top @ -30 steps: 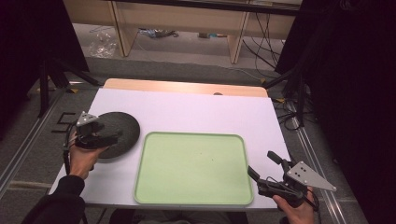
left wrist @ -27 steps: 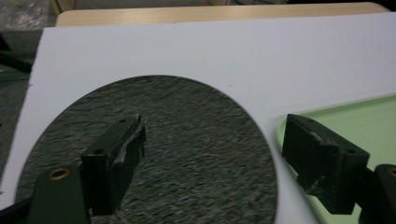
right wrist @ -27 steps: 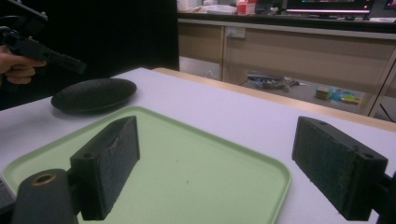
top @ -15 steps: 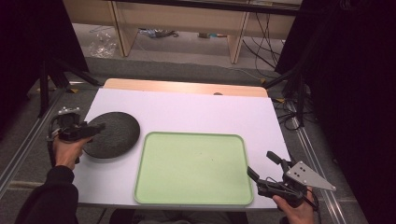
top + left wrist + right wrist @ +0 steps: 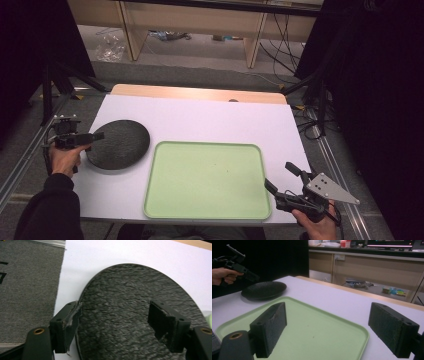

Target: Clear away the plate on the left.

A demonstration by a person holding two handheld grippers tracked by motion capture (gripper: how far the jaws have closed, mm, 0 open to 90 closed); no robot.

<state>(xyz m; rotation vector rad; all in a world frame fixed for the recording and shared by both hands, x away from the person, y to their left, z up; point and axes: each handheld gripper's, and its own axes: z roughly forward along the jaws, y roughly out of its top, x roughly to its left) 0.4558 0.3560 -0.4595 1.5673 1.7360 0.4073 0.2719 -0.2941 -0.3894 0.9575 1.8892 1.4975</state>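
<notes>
A round black plate with a rough surface lies on the left side of the white table. My left gripper points at the plate's left rim from the table's left edge. Its jaws have just been closing a little and stand open. The plate shows between them, and the pads do not press on it. A pale green tray lies empty in the middle front. At the tray's front right corner my right gripper is open with nothing in it, looking across the tray toward the plate.
The table's wooden back edge runs behind the white top. Wooden shelving stands beyond, with cables and bags on the floor. Black stand legs rise left of the table. Dark curtains hang on both sides.
My left gripper has drawn back to the left, from over the plate to its left rim, and its hand now sits off the table's left edge. The right gripper has stayed put.
</notes>
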